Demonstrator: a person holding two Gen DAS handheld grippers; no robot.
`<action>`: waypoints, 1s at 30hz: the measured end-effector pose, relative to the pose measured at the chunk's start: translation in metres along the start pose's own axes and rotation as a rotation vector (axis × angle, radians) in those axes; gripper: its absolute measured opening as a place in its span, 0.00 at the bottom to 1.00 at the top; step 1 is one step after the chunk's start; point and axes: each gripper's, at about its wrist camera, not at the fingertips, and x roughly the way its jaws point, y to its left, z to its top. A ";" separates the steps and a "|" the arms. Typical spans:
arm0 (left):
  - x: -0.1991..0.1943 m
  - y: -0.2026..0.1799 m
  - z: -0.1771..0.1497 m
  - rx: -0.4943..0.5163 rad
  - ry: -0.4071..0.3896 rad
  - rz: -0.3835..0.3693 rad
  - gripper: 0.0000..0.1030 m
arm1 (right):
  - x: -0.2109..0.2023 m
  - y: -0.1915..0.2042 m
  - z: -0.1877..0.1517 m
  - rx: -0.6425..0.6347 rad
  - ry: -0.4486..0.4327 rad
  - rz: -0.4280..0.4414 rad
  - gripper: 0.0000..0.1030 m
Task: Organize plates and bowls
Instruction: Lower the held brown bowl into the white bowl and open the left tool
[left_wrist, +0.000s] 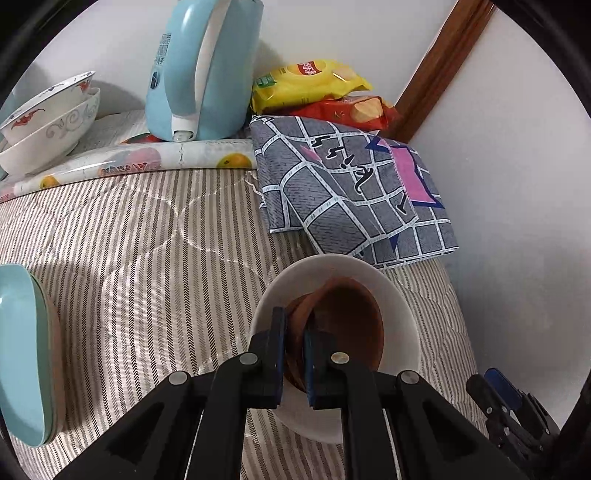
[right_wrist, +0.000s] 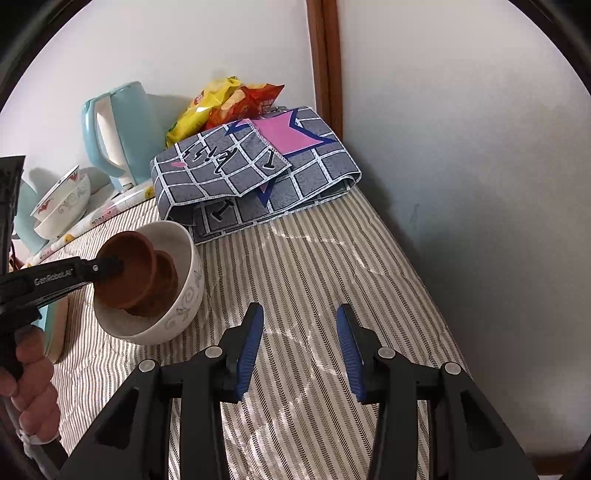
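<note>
My left gripper (left_wrist: 295, 328) is shut on the rim of a brown bowl (left_wrist: 347, 325), held tilted inside a white patterned bowl (left_wrist: 402, 317) on the striped cloth; a second brown bowl lies under it. In the right wrist view the brown bowl (right_wrist: 129, 269) sits in the white bowl (right_wrist: 184, 295) with the left gripper (right_wrist: 107, 267) on its rim. My right gripper (right_wrist: 299, 332) is open and empty above the cloth, right of the white bowl. Two stacked white bowls (left_wrist: 48, 122) stand at the far left. A teal plate (left_wrist: 22, 350) lies at the left edge.
A light blue kettle (left_wrist: 199, 70) stands at the back by the wall. A folded grey checked cloth (left_wrist: 351, 188) lies behind the white bowl, with yellow and red snack bags (left_wrist: 314, 88) behind it. The wall and a wooden door frame (left_wrist: 443, 66) bound the right side.
</note>
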 end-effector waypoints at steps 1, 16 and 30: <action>0.001 0.000 0.000 -0.001 0.004 -0.005 0.09 | 0.000 0.001 -0.001 -0.009 -0.001 -0.002 0.40; 0.011 0.002 0.002 -0.012 0.039 -0.055 0.10 | 0.004 0.010 -0.010 -0.032 0.036 0.000 0.40; -0.016 -0.002 0.001 0.043 0.024 -0.098 0.24 | -0.004 0.027 0.002 -0.036 0.015 0.041 0.40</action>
